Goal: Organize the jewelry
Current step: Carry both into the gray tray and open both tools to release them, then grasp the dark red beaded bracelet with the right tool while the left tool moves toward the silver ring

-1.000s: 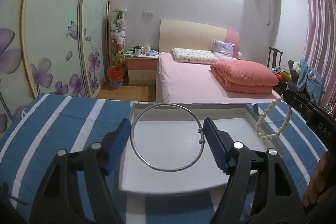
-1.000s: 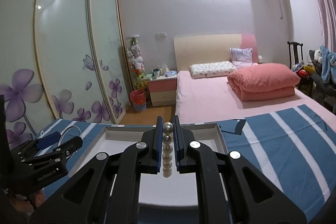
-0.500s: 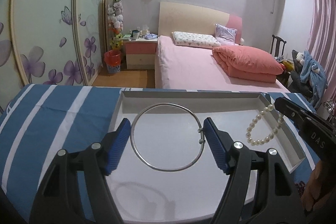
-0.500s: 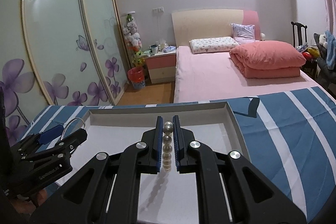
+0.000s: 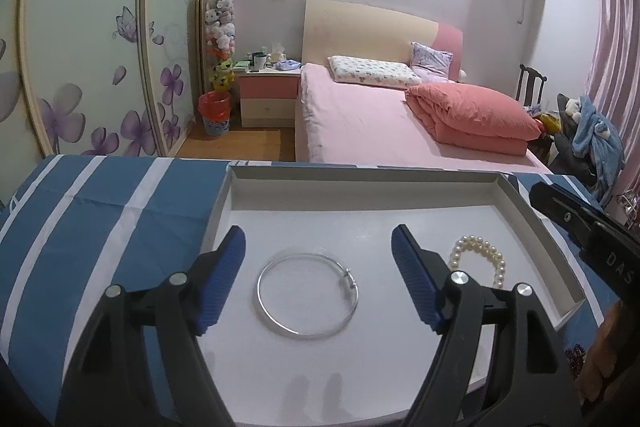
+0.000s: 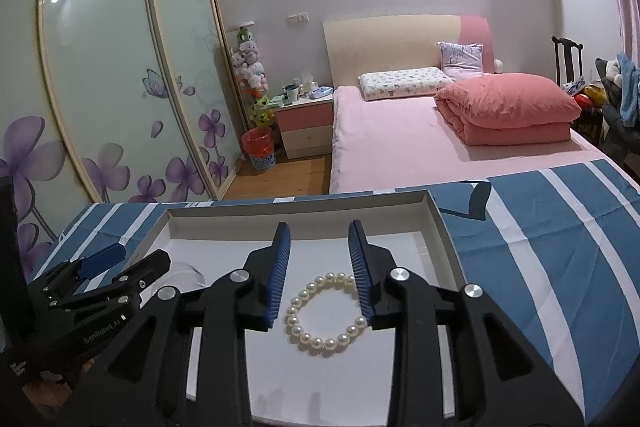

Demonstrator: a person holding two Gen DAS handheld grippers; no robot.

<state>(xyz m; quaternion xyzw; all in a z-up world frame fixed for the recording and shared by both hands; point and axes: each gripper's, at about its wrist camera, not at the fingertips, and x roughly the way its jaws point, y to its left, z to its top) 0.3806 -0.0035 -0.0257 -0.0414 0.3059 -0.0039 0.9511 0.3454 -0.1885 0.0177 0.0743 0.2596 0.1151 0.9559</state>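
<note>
Silver and pearl both lay flat inside the white tray [image 5: 532, 211] on the striped surface [image 5: 100, 211]: the bangle [image 5: 307, 293] at lower centre between the left gripper [image 5: 318, 283] jaws, the pearl bracelet [image 6: 326, 311] between the right gripper [image 6: 320, 267] jaws. Both pairs were opening, clear of the pieces. The placing step looked finished; next, lift both grippers straight away without snagging either piece.

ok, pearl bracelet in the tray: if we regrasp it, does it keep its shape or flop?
The pearl bracelet is separate beads in a loop, so probably strung: likely to sag from one pinch. The beads are round and glossy, so they may slip or roll between pads. On the flat tray floor, a push would probably slide it.
</note>
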